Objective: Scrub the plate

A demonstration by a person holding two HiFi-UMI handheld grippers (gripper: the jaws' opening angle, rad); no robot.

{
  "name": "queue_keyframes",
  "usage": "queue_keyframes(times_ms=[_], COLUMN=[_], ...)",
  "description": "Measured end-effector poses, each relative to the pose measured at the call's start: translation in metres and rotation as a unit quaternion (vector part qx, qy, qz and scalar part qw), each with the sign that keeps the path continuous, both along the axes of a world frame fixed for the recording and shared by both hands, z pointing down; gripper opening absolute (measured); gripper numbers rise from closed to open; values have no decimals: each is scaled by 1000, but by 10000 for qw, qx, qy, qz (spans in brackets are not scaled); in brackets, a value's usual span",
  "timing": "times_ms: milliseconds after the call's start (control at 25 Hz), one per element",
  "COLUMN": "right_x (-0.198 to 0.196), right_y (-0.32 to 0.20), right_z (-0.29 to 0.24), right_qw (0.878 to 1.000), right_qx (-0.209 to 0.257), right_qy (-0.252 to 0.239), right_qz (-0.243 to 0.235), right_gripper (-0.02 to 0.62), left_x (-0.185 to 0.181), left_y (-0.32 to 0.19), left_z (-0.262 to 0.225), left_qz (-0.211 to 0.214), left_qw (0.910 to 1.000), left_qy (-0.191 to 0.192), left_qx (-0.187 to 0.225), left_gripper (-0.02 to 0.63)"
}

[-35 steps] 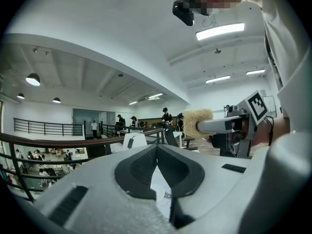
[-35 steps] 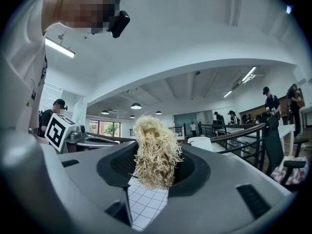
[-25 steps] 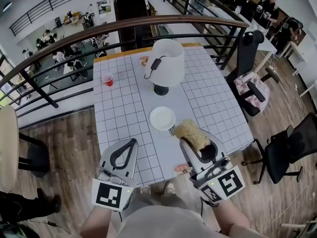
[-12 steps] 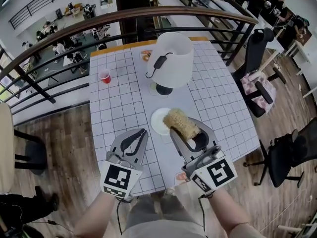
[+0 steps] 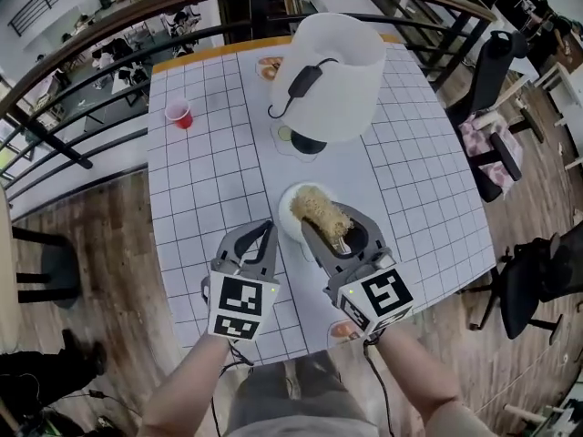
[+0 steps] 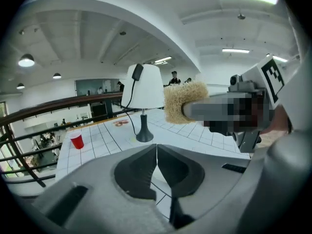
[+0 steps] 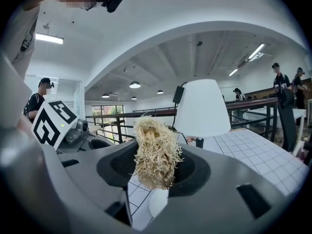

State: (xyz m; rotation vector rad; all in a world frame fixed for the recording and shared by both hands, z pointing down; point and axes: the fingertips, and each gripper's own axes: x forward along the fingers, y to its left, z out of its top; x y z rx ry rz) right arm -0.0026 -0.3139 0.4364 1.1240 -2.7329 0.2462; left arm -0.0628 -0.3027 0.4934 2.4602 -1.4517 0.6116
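Observation:
A small white plate [image 5: 288, 215] lies on the white grid table [image 5: 209, 180], in front of the lamp. My right gripper [image 5: 326, 226] is shut on a straw-coloured fibre scrubber [image 5: 318, 210], which hangs over the plate's middle; I cannot tell whether it touches. In the right gripper view the scrubber [image 7: 155, 151] sticks up between the jaws of the right gripper [image 7: 153, 156], and a patch of the plate [image 7: 158, 202] shows below. My left gripper [image 5: 261, 229] is shut and empty just left of the plate. In the left gripper view the left gripper [image 6: 157, 158] shows its jaws meeting.
A big white lamp [image 5: 326, 66] with a cord stands behind the plate. A red cup [image 5: 179, 113] sits at the far left, and a small dish [image 5: 268, 66] at the far edge. A railing runs behind the table. Black chairs [image 5: 492, 71] stand to the right.
Both grippers have moved forward over the table. The right one has carried the scrubber from the table's near edge to above the plate, and the left one now sits beside the plate.

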Motion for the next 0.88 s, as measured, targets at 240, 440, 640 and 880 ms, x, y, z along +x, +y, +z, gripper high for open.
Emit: queue_keyframes(times_ms=[240,440,640,880], right_x=[3,-2,-5,-14], right_y=[-24,-35,-41,-52], right_z=[68,105,132,168], right_qw=[9991,9980,9972,9936], right_qx=[-270,-543,-662,-1054], right_qy=[310,311,345,402], right_qz=[140,110,62,-17], right_gripper=[172,172,172,172], left_x=[16,22,29,35], left_y=[-18,-31,-37,-38], left_z=[53,90,120,149], left_qz=[112,147,181,190], left_qw=[9981,9952,9934,9898], left_qy=[192,272,160,107], left_qx=[-583,-930,-1122,-1406], left_gripper=[15,15,15,15])
